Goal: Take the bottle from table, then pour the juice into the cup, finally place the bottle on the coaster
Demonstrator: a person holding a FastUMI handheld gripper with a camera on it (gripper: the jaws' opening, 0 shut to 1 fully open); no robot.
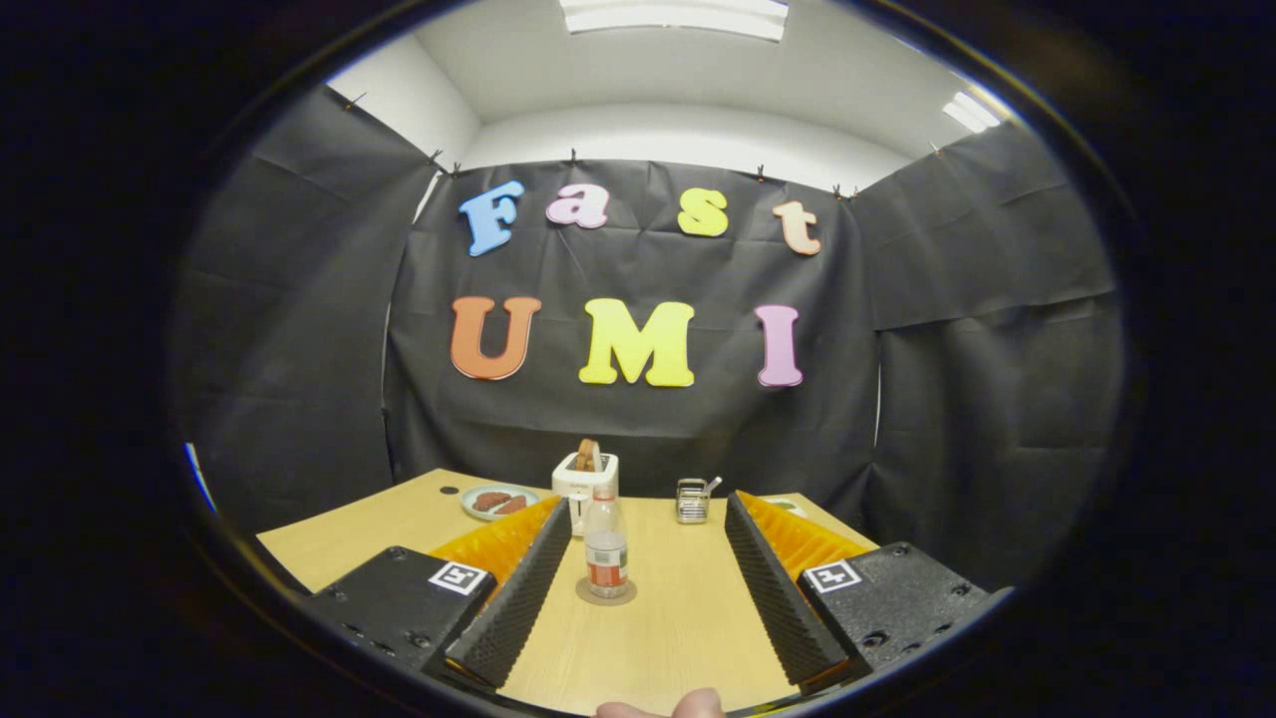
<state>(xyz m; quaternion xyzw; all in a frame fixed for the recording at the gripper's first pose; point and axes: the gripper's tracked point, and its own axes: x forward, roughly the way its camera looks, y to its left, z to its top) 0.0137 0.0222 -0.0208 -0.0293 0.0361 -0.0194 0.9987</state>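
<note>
Seen from the gripper (648, 514), its fingers spread wide and empty, a small clear bottle (605, 546) stands upright on a round coaster (605, 593) on the bench (678, 618), between them nearer the left (light, probably slick plastic, best gripped at its labelled waist).

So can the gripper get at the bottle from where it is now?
Probably yes. The gripper is open, and the bottle stands upright on its coaster between the fingers, nearer the left one. The wooden table around it looks bare, so nothing seems to block closing.
</note>
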